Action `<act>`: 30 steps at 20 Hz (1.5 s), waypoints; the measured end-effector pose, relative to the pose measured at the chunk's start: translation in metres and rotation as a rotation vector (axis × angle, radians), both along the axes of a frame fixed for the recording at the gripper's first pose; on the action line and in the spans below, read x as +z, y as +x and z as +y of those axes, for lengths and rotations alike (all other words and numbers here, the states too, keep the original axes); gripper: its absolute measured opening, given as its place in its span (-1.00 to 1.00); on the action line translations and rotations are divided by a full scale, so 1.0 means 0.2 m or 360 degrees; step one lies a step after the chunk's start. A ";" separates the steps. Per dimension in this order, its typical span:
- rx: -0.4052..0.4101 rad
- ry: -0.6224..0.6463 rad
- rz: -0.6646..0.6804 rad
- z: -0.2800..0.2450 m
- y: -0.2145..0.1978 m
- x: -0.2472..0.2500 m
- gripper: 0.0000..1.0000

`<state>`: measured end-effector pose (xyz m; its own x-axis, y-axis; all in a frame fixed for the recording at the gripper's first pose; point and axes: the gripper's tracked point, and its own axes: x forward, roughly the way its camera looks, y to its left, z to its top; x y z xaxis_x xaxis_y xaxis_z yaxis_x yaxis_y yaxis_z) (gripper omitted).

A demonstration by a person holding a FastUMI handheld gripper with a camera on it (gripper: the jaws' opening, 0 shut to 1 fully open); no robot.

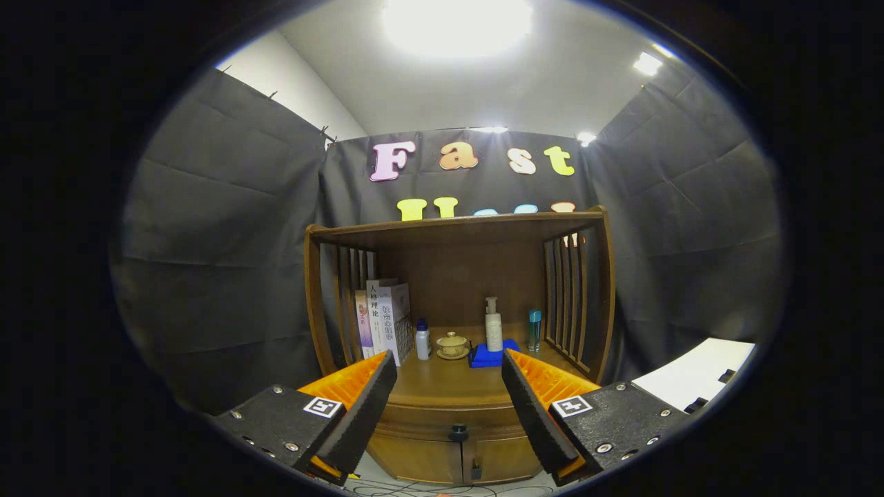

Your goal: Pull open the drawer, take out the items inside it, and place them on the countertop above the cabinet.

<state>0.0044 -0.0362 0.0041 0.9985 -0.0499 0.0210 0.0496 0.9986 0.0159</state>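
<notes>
A brown wooden cabinet stands ahead of me, its drawer (452, 420) closed, with a dark round knob (458, 433) at the middle of its front. The countertop (442, 383) lies just above the drawer, under an open shelf frame. My gripper (449, 373) is open, its two fingers spread wide to either side of the cabinet's front, some way short of the knob. Nothing sits between the fingers. The drawer's contents are hidden.
On the countertop's back part stand several books (382, 317), a small white bottle (423, 341), a lidded tea cup on a saucer (452, 344), a pump bottle (493, 326) on a blue cloth (489, 357) and a teal bottle (534, 329). Slatted side panels (568, 297) flank the shelf. Two lower doors (449, 461) sit under the drawer.
</notes>
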 end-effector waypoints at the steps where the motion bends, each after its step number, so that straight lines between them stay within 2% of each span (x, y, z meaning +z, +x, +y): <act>1: -0.0007 -0.0005 0.0000 -0.01 0.00 0.00 0.89; 6: -0.0155 -0.0191 -0.0047 -0.11 0.02 0.00 0.89; 11: -0.0202 -0.0305 0.0021 -0.16 0.09 -0.14 0.89; 16: -0.0150 -0.0178 0.0157 -0.17 0.21 -0.36 0.90; 20: -0.0169 -0.0156 0.0281 -0.21 0.30 -0.56 0.90; 27: -0.0103 -0.0052 0.0523 -0.08 0.47 -1.00 0.90; 30: -0.0153 -0.0073 0.0550 -0.11 0.51 -1.15 0.90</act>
